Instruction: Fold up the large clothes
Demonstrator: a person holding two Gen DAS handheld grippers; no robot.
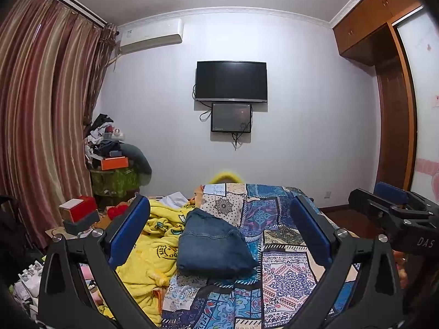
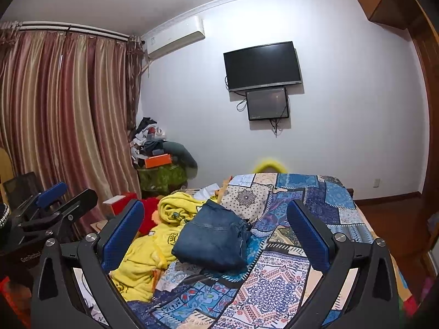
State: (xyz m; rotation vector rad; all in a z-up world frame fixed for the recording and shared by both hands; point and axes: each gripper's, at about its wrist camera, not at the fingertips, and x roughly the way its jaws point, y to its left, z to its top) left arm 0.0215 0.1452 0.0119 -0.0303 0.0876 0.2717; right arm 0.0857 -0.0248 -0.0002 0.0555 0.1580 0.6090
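Both tongs, left (image 1: 219,224) and right (image 2: 215,224), hover wide, empty, above folded jeans (image 1: 214,244).

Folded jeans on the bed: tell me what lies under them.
The folded jeans rest on the patchwork quilt, their left edge meeting the yellow blanket. Anything directly beneath is covered.

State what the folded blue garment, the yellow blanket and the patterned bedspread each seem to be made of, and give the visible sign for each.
Folded blue garment: probably denim; matte indigo weave, stitched seams, stiff thick folds.
Yellow blanket: likely fleece or plush; fuzzy, soft surface, rounded bulky wrinkles.
Patterned bedspread: looks like thin printed woven cloth, perhaps cotton; flat matte surface, patchwork-style print, shallow creases. The fibre itself cannot be confirmed.
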